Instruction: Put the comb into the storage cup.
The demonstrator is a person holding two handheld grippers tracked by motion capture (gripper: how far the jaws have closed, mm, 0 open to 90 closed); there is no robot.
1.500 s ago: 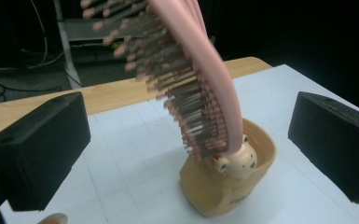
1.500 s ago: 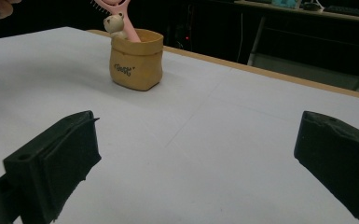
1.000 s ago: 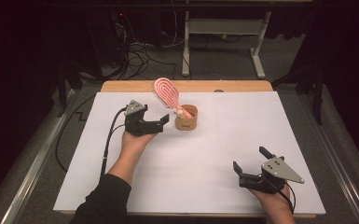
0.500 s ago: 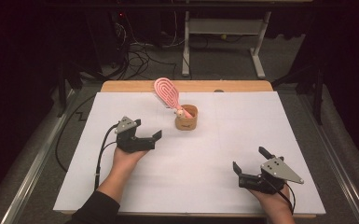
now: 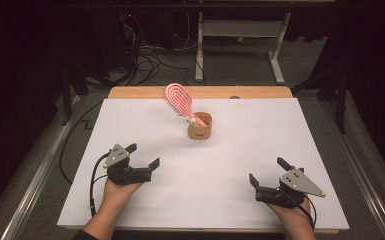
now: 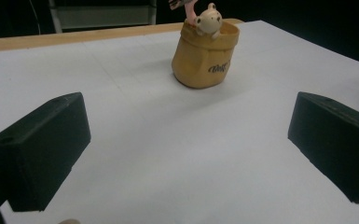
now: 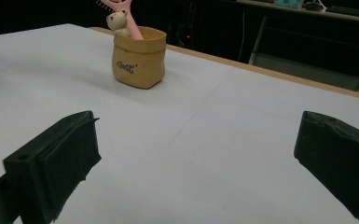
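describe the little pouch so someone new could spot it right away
On the white table, look toward the far middle, short of the wooden edge. The tan pouch stands there alone, dark lettering on its side, with a pink brush leaning out of it.

This looks like a lab or recording room rather than a home. A counter (image 5: 130,130) covered in plain white sheeting stands in a dark, unlit space, with loose cables (image 5: 150,55) tangled on the grey floor (image 5: 240,60) behind it and a bare metal-framed bench (image 5: 240,30) beyond.
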